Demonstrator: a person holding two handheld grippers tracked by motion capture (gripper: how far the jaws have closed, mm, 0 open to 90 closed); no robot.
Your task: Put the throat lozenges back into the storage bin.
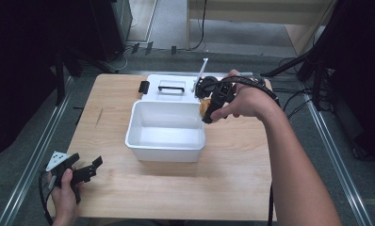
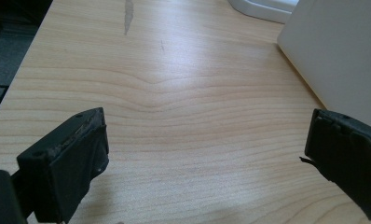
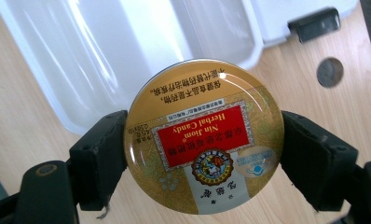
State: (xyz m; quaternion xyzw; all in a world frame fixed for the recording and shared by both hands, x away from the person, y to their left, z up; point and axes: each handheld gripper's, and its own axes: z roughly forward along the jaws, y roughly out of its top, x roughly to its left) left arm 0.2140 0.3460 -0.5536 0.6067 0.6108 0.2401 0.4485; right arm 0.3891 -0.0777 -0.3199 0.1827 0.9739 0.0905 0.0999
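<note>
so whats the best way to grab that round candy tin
Across its width, one pad on each opposite side of the rim. The candy tin is a flat round disc, so its thin curved edge is the only part that fits between two jaws. The right gripper holds it just so, lid facing its camera, beside the white bin. The pads look centred, which probably stops it pivoting.

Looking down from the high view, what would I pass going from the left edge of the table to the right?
Left tongs, open, in a hand → white rectangular plastic bin → round golden candy tin gripped by the right tongs → the person's right hand.
</note>
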